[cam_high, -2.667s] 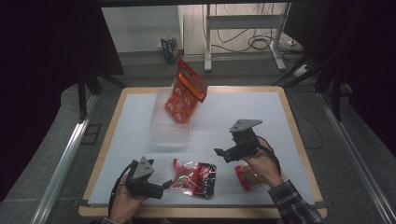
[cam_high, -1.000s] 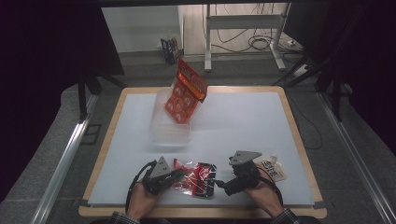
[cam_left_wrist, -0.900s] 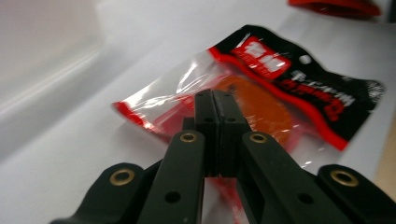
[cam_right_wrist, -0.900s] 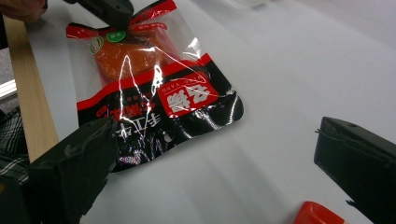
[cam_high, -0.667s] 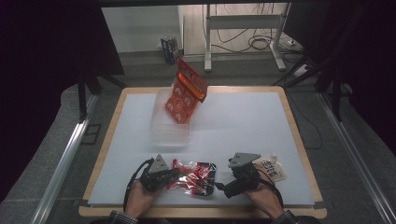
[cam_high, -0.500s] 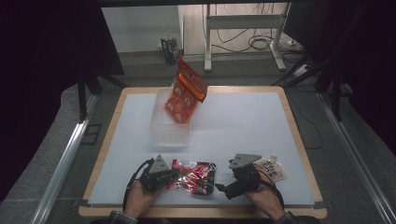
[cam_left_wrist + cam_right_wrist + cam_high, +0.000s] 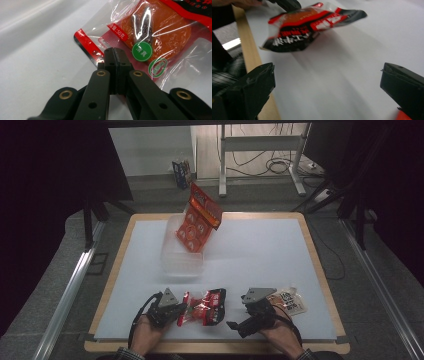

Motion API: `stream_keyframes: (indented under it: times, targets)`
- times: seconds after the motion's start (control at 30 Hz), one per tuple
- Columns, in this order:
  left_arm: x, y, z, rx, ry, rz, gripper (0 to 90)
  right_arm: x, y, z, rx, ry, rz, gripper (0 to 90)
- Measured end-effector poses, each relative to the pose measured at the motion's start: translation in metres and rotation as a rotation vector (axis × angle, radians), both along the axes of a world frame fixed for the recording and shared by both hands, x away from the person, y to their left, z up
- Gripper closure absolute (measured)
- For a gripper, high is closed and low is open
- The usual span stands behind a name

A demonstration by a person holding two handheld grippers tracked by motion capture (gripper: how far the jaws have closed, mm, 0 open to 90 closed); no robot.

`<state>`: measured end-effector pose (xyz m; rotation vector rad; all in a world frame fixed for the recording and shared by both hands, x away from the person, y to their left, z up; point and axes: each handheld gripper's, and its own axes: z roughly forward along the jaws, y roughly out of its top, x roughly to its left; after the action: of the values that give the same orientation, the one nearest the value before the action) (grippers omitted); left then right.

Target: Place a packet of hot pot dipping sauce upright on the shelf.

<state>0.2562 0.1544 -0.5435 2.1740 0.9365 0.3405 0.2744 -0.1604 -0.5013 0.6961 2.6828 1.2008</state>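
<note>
My left hand-held gripper (image 7: 115, 53) now has its jaws pressed together on the near corner seal of the red and clear plastic snack packet (image 7: 202, 305). In the left gripper view the two black pads meet with only the thin film between them, right at the red-edged corner. A second ago this gripper had already come in at that same edge, and since then neither of my hands has gone anywhere much; what has changed is small. The packet now sits raised at the pinched side: in the right gripper view its far end hangs clear of the white desk (image 7: 260, 255) and throws a soft shadow under it.

My right hand-held gripper (image 7: 240, 326) has settled just beside the packet, on its side away from the left gripper, jaws spread wide with nothing between them. It points toward the packet's black-printed free end (image 7: 287, 42) and is still apart from it.

I judge that the left-hand grasp is secured, and that the right one has yet to close on the free end. The tan and white flat packet (image 7: 289, 301) lies beyond the right gripper, untouched. Farther from me than the red and clear packet stands the clear plastic tub (image 7: 181, 257) with an orange printed bag (image 7: 199, 222) propped in it.
</note>
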Motion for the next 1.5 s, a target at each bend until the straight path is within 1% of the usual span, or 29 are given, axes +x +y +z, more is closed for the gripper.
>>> stream_keyframes:
  times: [0.1, 0.2, 0.23, 0.37, 0.43, 0.47, 0.6, 0.73, 0.8, 0.87, 0.93, 1.0, 1.07, 1.13, 1.17, 1.23, 1.3, 1.37, 1.43, 1.5]
  targets:
    - [-0.001, -0.001, 0.0, 0.005, -0.003, 0.006, 90.0, -0.002, 0.003, 0.001, 0.021, 0.019, 0.007, 0.0]
    - [-0.001, -0.001, 0.0, 0.006, -0.002, 0.01, 90.0, -0.002, 0.008, 0.001, 0.036, 0.061, 0.014, 0.0]
    - [-0.002, -0.001, 0.0, 0.008, -0.001, 0.011, 90.0, -0.002, 0.01, 0.001, 0.035, 0.074, 0.019, 0.0]
    - [-0.002, -0.003, 0.001, 0.018, -0.005, 0.011, 90.0, -0.003, 0.021, -0.003, 0.012, 0.094, 0.039, 0.0]
    - [-0.002, -0.003, 0.001, 0.019, -0.006, 0.012, 90.0, -0.003, 0.026, -0.004, 0.015, 0.101, 0.048, 0.0]
    - [-0.002, -0.003, 0.001, 0.019, -0.005, 0.012, 90.0, -0.002, 0.028, -0.003, 0.022, 0.111, 0.047, 0.0]
    - [-0.002, -0.003, 0.001, 0.02, -0.002, 0.01, 90.0, 0.005, 0.037, -0.004, 0.055, 0.178, 0.038, 0.0]
    - [-0.001, -0.002, 0.001, 0.023, 0.003, 0.006, 90.0, 0.014, 0.045, -0.009, 0.045, 0.209, 0.022, 0.5]
    - [-0.001, -0.002, 0.002, 0.021, 0.005, 0.007, 90.0, 0.016, 0.05, -0.012, 0.032, 0.213, 0.029, 1.4]
    - [-0.001, -0.002, 0.002, 0.02, 0.007, 0.007, 90.0, 0.017, 0.056, -0.013, 0.016, 0.207, 0.032, 4.7]
    - [-0.001, -0.002, 0.001, 0.01, 0.008, 0.013, 90.0, 0.018, 0.062, -0.012, 0.01, 0.19, 0.03, 9.2]
    - [-0.001, -0.002, 0.001, 0.01, 0.011, 0.01, 90.0, 0.019, 0.068, -0.01, 0.014, 0.186, 0.026, 15.9]
    - [0.0, -0.001, 0.001, 0.008, 0.014, 0.006, 89.9, 0.021, 0.075, -0.009, 0.006, 0.182, 0.029, 22.9]
    - [0.0, 0.0, 0.001, 0.005, 0.016, 0.005, 89.9, 0.024, 0.08, -0.009, 0.005, 0.178, 0.032, 25.7]
    - [0.0, 0.0, 0.002, 0.004, 0.019, 0.002, 89.9, 0.025, 0.082, -0.008, 0.003, 0.18, 0.024, 27.3]
    - [0.001, 0.001, 0.001, -0.007, 0.027, 0.004, 89.8, 0.028, 0.083, -0.007, 0.023, 0.186, -0.001, 33.0]
    - [0.001, 0.002, 0.001, -0.016, 0.032, 0.002, 89.8, 0.032, 0.082, -0.006, 0.045, 0.212, -0.018, 41.1]
    - [0.001, 0.003, 0.001, -0.035, 0.043, 0.009, 89.7, 0.035, 0.08, -0.006, 0.073, 0.236, -0.03, 47.9]
    - [0.002, 0.005, 0.001, -0.047, 0.052, 0.011, 89.4, 0.037, 0.077, -0.005, 0.093, 0.249, -0.035, 55.1]
    - [0.002, 0.006, 0.001, -0.053, 0.056, 0.012, 88.7, 0.04, 0.076, -0.004, 0.116, 0.268, -0.037, 57.3]
